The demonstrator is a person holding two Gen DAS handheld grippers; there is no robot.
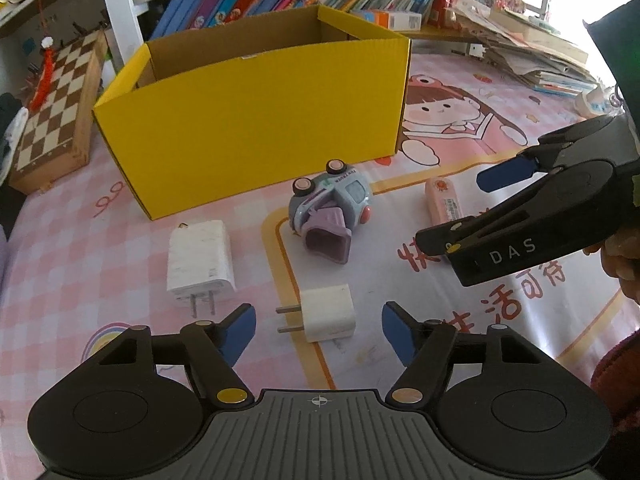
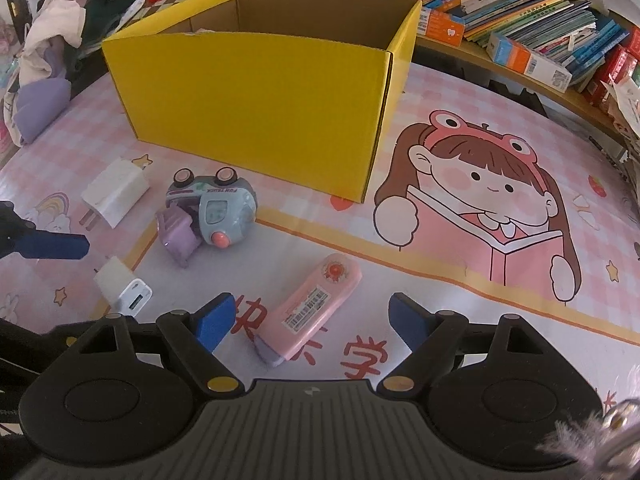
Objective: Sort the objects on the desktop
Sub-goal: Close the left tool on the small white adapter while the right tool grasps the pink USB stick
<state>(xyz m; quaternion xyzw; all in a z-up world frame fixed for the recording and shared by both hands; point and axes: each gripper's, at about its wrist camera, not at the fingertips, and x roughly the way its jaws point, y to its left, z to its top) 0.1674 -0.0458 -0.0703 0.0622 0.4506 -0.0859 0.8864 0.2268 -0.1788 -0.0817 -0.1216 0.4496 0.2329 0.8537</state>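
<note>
On a pink cartoon tabletop [image 2: 460, 280], chargers, toy truck [image 2: 212, 208] and pink case [image 2: 312, 304] lie before the yellow box [image 2: 260, 96]. Both claws, left claw [image 1: 319, 330] and right claw [image 2: 314, 320], gape empty; the small charger [image 1: 328, 312] could skid when pinched.

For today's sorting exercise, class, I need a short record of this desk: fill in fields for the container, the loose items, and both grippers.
container: yellow cardboard box, open top, upright on the cartoon desk mat
loose items: toy truck on its side; large white charger; small white charger; pink device
left gripper: open, nearest the small white charger
right gripper: open, nearest the pink device
in box: nothing visible
</note>
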